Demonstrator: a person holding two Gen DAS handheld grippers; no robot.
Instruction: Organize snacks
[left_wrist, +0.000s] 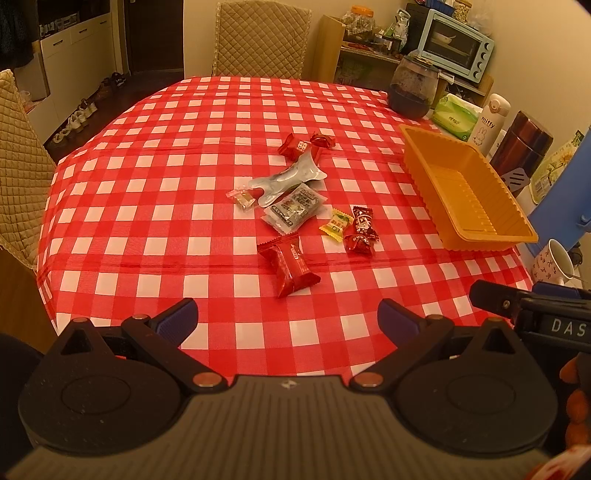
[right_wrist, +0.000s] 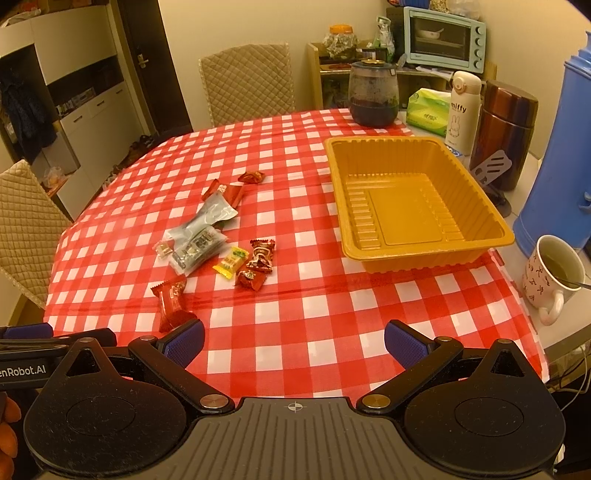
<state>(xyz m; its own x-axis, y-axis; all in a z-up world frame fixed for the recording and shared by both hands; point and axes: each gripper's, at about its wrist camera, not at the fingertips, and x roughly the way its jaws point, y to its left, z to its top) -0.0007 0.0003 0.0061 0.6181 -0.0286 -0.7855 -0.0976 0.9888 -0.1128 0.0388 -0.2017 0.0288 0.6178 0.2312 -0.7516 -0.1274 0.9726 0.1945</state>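
Several wrapped snacks lie loose on the red checked tablecloth: a red packet (left_wrist: 290, 267) (right_wrist: 171, 304) nearest me, a yellow candy (left_wrist: 335, 223) (right_wrist: 231, 262), dark red candies (left_wrist: 361, 230) (right_wrist: 256, 267), silver packets (left_wrist: 293, 194) (right_wrist: 201, 236) and red ones (left_wrist: 297, 144) (right_wrist: 223, 194) farther back. An empty orange tray (left_wrist: 467, 236) (right_wrist: 424, 256) stands to their right. My left gripper (left_wrist: 287, 319) is open and empty, above the table's near edge just short of the red packet. My right gripper (right_wrist: 294, 343) is open and empty, in front of the tray.
A mug (right_wrist: 552, 275) with a spoon stands at the table's right edge. Behind the tray are a dark jar (right_wrist: 373, 94), tissue pack (right_wrist: 426, 109), white bottle (right_wrist: 461, 110), brown flask (right_wrist: 506, 134) and blue jug (right_wrist: 561, 162). Quilted chairs (right_wrist: 247, 81) stand at the far and left sides.
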